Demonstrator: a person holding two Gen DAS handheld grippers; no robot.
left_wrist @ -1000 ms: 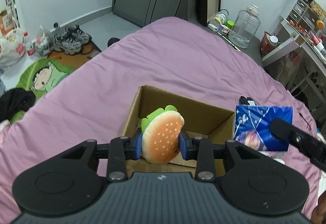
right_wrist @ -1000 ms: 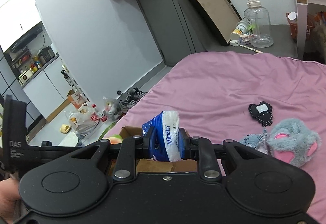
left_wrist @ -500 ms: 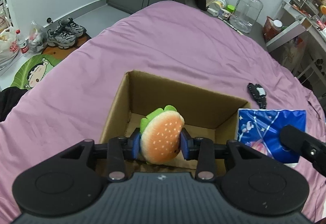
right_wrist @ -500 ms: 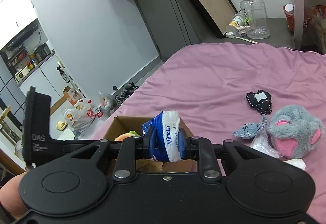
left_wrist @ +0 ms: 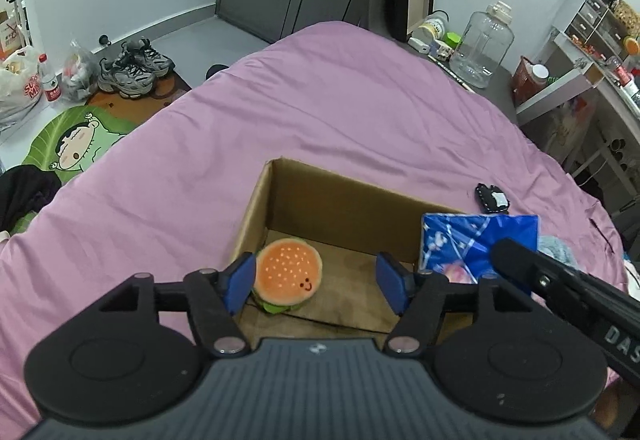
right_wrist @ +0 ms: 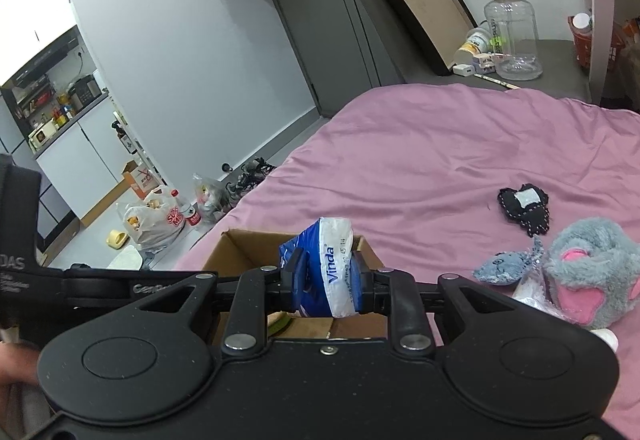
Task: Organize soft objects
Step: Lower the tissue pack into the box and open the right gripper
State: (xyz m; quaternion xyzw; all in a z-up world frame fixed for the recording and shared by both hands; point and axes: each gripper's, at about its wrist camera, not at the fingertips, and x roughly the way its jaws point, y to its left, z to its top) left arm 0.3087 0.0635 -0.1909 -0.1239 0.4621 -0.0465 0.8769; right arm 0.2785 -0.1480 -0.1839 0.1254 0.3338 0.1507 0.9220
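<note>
Your left claw [left_wrist: 316, 286] is wide apart — burger toy [left_wrist: 289, 276] sits in the box [left_wrist: 256, 208]. Your right claw [right_wrist: 323, 282] squeezes the tissue pack [right_wrist: 324, 272] — drop it in gently.

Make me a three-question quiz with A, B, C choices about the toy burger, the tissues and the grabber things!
1. Where is the toy burger?
A. inside the cardboard box
B. on the floor
C. on the desk

2. What colour is the bed cover?
A. green
B. purple
C. white

3. What is the left gripper doing?
A. squeezing the burger
B. holding a shoe
C. open, holding nothing

Answers:
1 A, the burger lies on the box bottom.
2 B, the sheet is purple all over.
3 C, its blue pads stand wide apart, while the right gripper grips the tissue pack.
</note>
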